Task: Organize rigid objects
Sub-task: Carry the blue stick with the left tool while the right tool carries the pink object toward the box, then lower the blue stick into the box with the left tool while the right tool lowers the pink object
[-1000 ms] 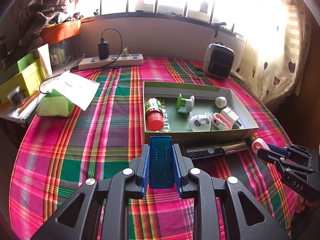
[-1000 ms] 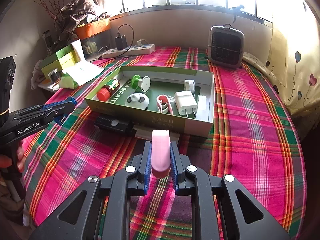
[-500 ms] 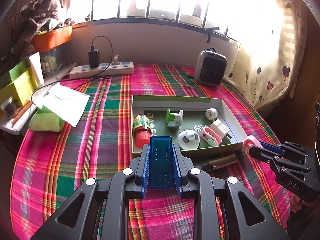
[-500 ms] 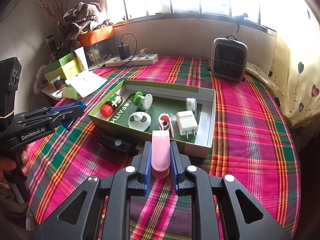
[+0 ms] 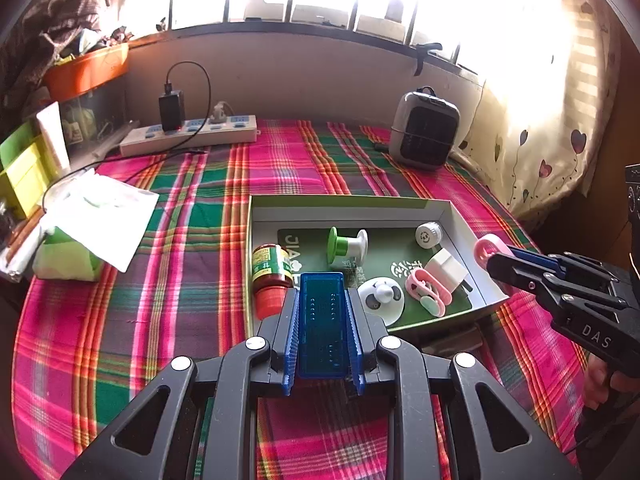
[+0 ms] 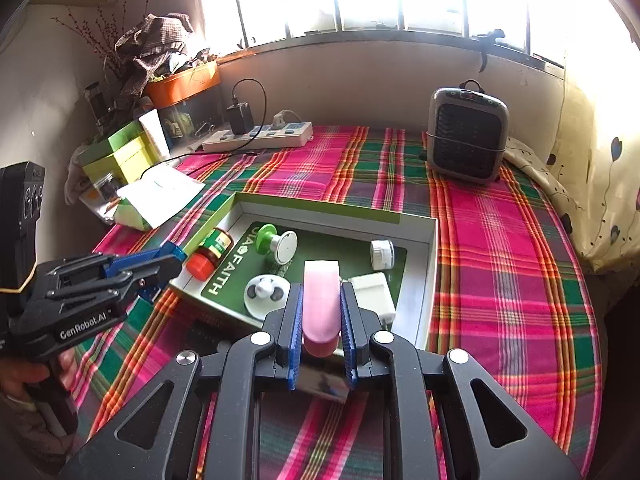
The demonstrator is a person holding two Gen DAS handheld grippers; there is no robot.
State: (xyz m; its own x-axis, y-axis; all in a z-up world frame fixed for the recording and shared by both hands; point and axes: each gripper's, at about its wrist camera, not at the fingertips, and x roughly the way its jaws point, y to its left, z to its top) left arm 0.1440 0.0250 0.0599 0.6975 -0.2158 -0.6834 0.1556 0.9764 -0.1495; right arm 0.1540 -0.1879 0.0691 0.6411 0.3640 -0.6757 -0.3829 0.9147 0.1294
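Left edge: lime-green boxes (image 6: 120, 156) and a green tissue pack (image 5: 64, 258) with white paper over it, on the plaid-covered desk (image 5: 172, 300).
Back: a white power strip (image 5: 188, 136) with a black charger plugged in; an orange tub (image 6: 184, 84) behind it; a grey mini heater (image 5: 424, 136) to the right.
Left tongs (image 5: 322, 328): clenched on a translucent blue rectangular case (image 5: 322, 320), held above the tray's near-left edge.
Tray (image 5: 344, 202): shallow open box, green outside, white walls, dark green printed floor.
Tray contents, left to right: a red-capped jar (image 5: 272, 276) lying on its side; a green-and-white spool (image 5: 346, 246); a white panda-faced disc (image 5: 380, 300); a pink clip (image 5: 426, 290); a white charger plug (image 5: 446, 270); a small white round cap (image 5: 429, 235) toward the back.
Right tongs (image 6: 321, 322): clenched on a pink rounded piece (image 6: 321, 304), held over the tray's near-right edge.
In front of the tray: a dark object lies on the cloth, mostly hidden by both tongs.
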